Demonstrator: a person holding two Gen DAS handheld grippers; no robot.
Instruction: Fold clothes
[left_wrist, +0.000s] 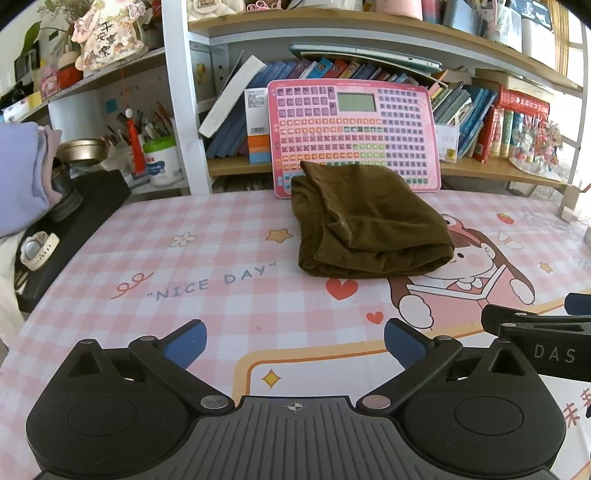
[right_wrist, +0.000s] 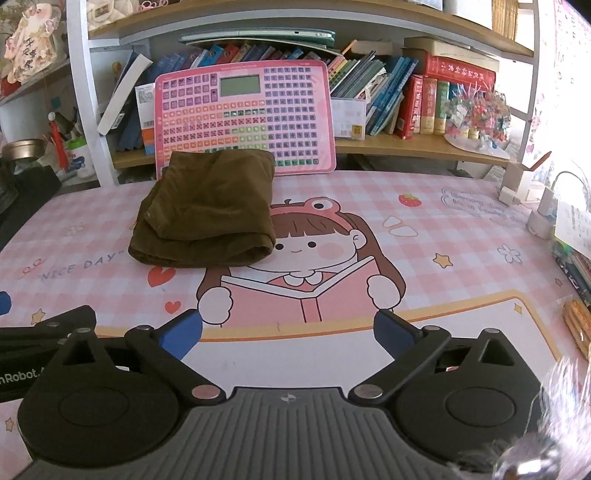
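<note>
A folded olive-brown garment (left_wrist: 365, 221) lies on the pink checked desk mat (left_wrist: 207, 266), near the back in front of a pink keyboard toy. It also shows in the right wrist view (right_wrist: 207, 210). My left gripper (left_wrist: 293, 343) is open and empty, low over the mat, well short of the garment. My right gripper (right_wrist: 288, 332) is open and empty, also near the front of the mat (right_wrist: 443, 240), with the garment ahead to its left. The right gripper's body shows at the right edge of the left wrist view (left_wrist: 543, 332).
A pink keyboard toy (left_wrist: 354, 136) leans against a bookshelf (left_wrist: 480, 110) behind the garment. A black box with a watch (left_wrist: 37, 251) and folded lilac clothes (left_wrist: 22, 177) sit at left. Chargers and small items (right_wrist: 546, 210) line the right edge.
</note>
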